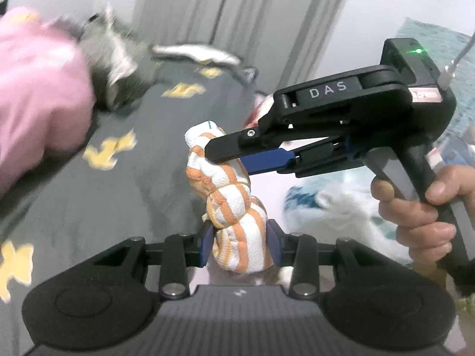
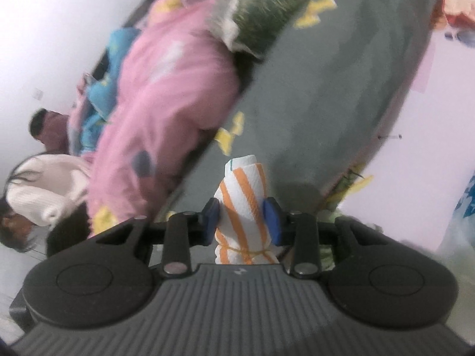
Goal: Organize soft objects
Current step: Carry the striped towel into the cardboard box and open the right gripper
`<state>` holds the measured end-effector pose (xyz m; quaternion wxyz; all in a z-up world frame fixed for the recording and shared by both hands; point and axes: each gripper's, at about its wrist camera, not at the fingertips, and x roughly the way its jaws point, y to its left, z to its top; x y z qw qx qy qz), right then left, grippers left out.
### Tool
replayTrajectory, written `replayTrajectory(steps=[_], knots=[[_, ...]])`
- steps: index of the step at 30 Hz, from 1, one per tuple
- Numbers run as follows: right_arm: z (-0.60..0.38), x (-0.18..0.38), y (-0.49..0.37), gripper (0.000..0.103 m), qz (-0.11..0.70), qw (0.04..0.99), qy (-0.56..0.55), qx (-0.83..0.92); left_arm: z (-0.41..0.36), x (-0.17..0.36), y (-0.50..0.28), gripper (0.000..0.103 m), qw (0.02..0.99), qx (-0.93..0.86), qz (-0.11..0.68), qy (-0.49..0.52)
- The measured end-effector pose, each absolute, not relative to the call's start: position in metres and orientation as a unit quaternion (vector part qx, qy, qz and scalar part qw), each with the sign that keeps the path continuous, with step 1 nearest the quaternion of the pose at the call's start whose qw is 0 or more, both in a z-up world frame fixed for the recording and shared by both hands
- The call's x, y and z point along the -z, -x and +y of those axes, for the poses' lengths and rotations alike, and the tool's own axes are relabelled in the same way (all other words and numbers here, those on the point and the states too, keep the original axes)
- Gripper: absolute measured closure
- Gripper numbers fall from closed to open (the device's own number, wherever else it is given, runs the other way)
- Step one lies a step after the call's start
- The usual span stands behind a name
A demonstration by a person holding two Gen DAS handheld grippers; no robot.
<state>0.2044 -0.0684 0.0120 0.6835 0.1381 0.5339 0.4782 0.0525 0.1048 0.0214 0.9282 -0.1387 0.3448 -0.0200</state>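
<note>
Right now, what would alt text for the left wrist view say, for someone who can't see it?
An orange-and-white striped towel, twisted into a rope, is clamped at both ends: the left gripper holds the near end and the right gripper, held in a hand, holds the far end. Below lies a grey bedsheet with yellow shapes, a pink blanket at left.

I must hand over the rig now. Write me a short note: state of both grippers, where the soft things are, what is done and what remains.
Left gripper: shut on the near end of the striped towel.
Right gripper: shut on its far end; a hand holds the handle.
The towel is twisted, held above the grey bedsheet between both grippers.
Pink quilt and a grey-green cushion lie on the bed.
Done: towel picked up.
Left: put the towel in its place, then probably the other soft things.
</note>
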Motion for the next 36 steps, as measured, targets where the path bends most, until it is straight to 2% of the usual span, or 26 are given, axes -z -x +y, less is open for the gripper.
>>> replayTrajectory(steps=[8, 20, 30, 32, 35, 36], knots=[[-0.173, -0.065, -0.188, 0.071, 0.473, 0.732, -0.195, -0.449, 0.038, -0.054, -0.064, 0.064, 0.932, 0.140, 0.319, 0.098], [-0.393, -0.091, -0.148, 0.071, 0.435, 0.806, -0.264, -0.302, -0.120, -0.059, -0.108, 0.064, 0.866, 0.331, 0.363, 0.091], [-0.507, -0.063, -0.135, 0.070, 0.446, 0.816, -0.273, -0.246, -0.219, -0.025, -0.135, 0.063, 0.816, 0.374, 0.434, 0.073], [-0.517, -0.051, -0.139, 0.070, 0.454, 0.815, -0.268, -0.239, -0.235, -0.014, -0.138, 0.061, 0.804, 0.377, 0.455, 0.067], [-0.526, -0.029, -0.145, 0.069, 0.473, 0.816, -0.245, -0.227, -0.251, 0.000, -0.142, 0.050, 0.801, 0.364, 0.474, 0.050], [-0.528, -0.018, -0.148, 0.069, 0.482, 0.814, -0.234, -0.223, -0.251, 0.004, -0.144, 0.049, 0.799, 0.359, 0.479, 0.051]])
